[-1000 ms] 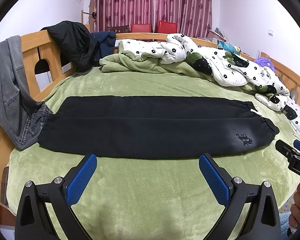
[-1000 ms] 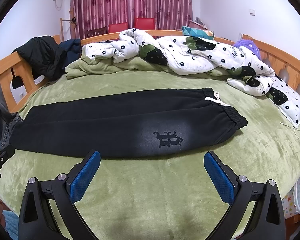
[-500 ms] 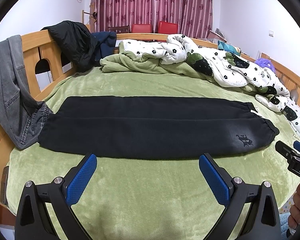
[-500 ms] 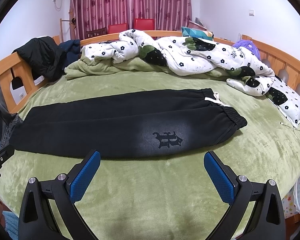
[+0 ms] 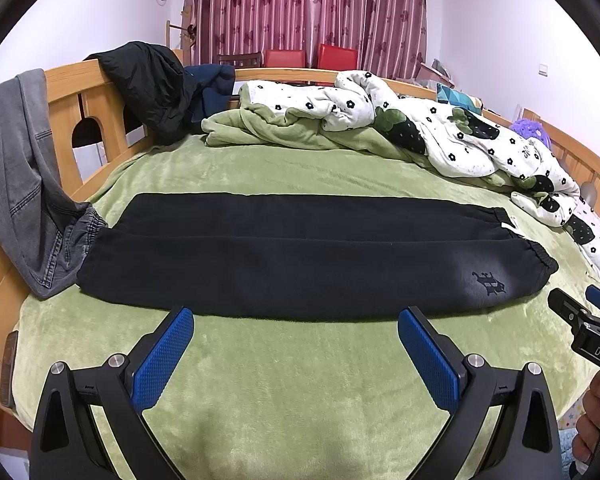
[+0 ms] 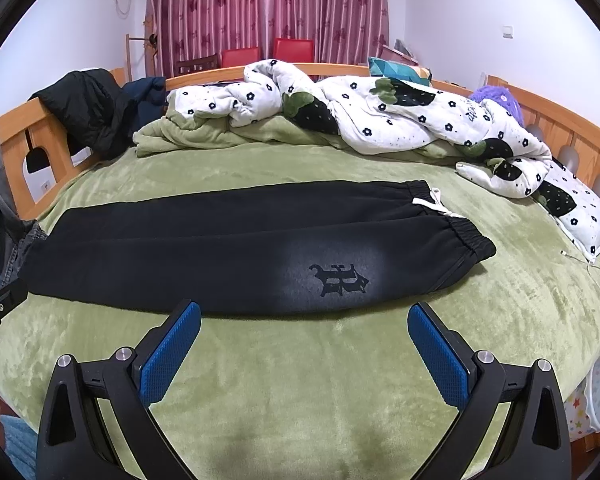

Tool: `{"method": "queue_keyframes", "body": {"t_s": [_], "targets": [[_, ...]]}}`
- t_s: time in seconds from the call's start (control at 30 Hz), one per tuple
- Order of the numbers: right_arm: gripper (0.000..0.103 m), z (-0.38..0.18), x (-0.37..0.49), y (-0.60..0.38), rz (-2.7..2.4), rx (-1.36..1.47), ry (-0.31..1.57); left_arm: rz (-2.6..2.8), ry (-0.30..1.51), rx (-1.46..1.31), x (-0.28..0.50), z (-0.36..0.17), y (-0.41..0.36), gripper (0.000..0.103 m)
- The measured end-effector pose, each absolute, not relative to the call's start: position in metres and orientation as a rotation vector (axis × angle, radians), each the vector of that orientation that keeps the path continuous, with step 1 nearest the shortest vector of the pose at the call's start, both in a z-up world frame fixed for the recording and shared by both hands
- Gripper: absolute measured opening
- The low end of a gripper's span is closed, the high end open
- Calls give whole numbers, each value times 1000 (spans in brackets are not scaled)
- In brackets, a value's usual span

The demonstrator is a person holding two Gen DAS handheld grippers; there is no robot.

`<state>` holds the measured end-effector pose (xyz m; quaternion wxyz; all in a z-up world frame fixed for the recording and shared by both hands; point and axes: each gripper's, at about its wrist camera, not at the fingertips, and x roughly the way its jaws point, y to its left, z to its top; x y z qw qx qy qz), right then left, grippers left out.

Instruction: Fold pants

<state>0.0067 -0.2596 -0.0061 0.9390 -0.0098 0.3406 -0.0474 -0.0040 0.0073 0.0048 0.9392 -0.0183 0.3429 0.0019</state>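
Note:
Black pants (image 5: 300, 252) lie flat and lengthwise across the green bed cover, legs together, cuffs at the left, waistband with a white drawstring (image 6: 436, 202) at the right. A printed emblem (image 6: 338, 278) sits near the waist. My left gripper (image 5: 296, 320) is open and empty, just short of the pants' near edge around mid-leg. My right gripper (image 6: 304, 314) is open and empty, just short of the near edge below the emblem. It also shows in the left wrist view (image 5: 580, 312).
A white flowered quilt (image 6: 380, 116) and green blanket (image 5: 284, 136) are bunched along the far side. Grey jeans (image 5: 24, 184) and a dark jacket (image 5: 152, 84) hang on the wooden bed rail (image 5: 76, 120) at left. A white cable (image 6: 592, 268) lies at right.

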Motion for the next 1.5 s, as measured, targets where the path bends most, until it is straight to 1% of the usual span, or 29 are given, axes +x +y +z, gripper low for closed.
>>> {"method": "queue_keyframes", "body": {"t_s": [0.37, 0.5, 0.63, 0.9, 1.17, 1.3, 1.37, 1.4, 1.43, 1.5], "targets": [[102, -9, -4, -264, -93, -31, 651, 13, 697, -50, -1, 11, 13, 103], [102, -19, 1, -270, -100, -5, 672, 11, 724, -59, 4, 9, 14, 102], [101, -27, 11, -277, -103, 31, 707, 17, 730, -55, 8, 4, 15, 102], [101, -33, 15, -280, -92, 36, 717, 40, 730, -29, 6, -13, 17, 102], [99, -25, 13, -282, -81, 13, 701, 5, 817, -105, 17, -30, 30, 101], [96, -23, 16, -292, -76, 52, 702, 39, 837, -145, 20, -32, 48, 99], [92, -27, 20, -298, -68, 83, 718, 44, 836, -196, 24, -33, 59, 99], [87, -29, 22, -301, -65, 92, 729, 38, 845, -223, 29, -36, 65, 99], [85, -33, 25, -303, -64, 98, 742, 33, 852, -240, 32, -38, 70, 99], [83, -40, 30, -308, -63, 110, 758, 16, 839, -275, 38, -47, 83, 98]]}}
